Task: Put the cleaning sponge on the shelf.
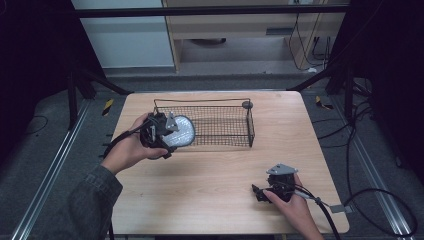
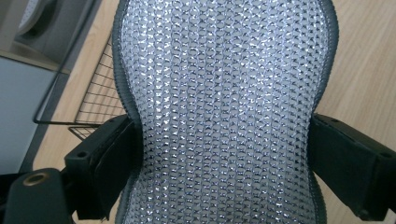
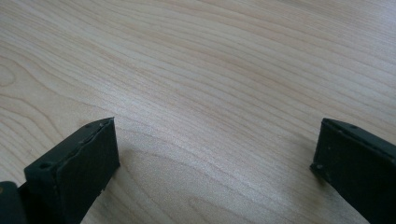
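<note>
A silvery mesh pad [image 1: 181, 131] with a dark hem is pinched at its waist by my left gripper [image 1: 167, 132], held at the left end of the black wire basket [image 1: 235, 122]. In the left gripper view the shiny woven pad [image 2: 224, 107] runs up between both jaws, which press into its sides, and the basket's wire wall [image 2: 100, 100] shows behind at the left. My right gripper [image 1: 260, 192] rests low over the table near the front right, jaws wide apart. In the right gripper view nothing lies between its fingertips [image 3: 79, 163], just bare wood [image 3: 210, 84].
The wooden table [image 1: 210, 175] stands on a grey floor with metal rails on both sides. A round dark knob [image 1: 247, 104] sits at the basket's far right corner. Cables trail off to the right of the table [image 1: 370, 200].
</note>
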Tool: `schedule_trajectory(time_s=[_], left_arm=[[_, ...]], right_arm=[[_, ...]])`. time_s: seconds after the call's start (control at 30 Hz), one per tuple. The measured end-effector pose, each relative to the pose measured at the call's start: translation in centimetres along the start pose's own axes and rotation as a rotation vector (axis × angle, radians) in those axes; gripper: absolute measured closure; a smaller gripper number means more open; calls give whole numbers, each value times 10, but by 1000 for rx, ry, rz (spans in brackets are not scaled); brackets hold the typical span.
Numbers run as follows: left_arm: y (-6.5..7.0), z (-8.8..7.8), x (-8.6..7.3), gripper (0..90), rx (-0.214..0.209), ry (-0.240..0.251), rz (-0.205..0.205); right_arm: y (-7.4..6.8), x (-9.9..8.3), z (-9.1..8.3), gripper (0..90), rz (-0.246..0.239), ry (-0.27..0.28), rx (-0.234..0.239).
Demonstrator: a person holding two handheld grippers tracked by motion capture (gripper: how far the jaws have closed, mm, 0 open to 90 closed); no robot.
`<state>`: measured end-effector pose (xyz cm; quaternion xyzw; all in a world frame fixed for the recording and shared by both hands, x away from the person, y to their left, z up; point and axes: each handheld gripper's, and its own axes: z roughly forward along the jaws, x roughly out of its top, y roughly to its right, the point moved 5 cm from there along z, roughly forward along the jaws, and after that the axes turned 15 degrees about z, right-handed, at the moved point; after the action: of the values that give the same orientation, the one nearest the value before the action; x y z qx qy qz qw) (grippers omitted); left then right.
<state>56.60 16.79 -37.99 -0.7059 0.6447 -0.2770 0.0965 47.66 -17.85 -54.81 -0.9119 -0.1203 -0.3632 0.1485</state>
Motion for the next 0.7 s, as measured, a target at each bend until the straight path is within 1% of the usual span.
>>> schedule_trajectory(time_s=[0.13,0.17,0.23,0.4,0.47,0.57,0.6,0.7], left_arm=[[-11,-3,3,102,18,0,13],[-11,-3,3,102,18,0,13],[-17,-4,4,102,27,-8,26],[-23,-4,7,102,41,-1,30],[-27,-6,11,101,46,5,32],[-30,-8,14,101,49,6,37],[-34,-10,17,101,59,11,45],[-39,-10,18,102,67,5,50]], right_arm=[[0,0,0,4,1,0,-1],[0,0,0,4,1,0,-1],[-1,1,1,4,2,-1,2],[0,1,1,4,-2,0,0],[0,1,1,4,-1,0,0],[-1,1,1,4,0,-1,-1],[-1,1,1,4,1,-1,0],[-1,1,1,4,0,-1,-1]])
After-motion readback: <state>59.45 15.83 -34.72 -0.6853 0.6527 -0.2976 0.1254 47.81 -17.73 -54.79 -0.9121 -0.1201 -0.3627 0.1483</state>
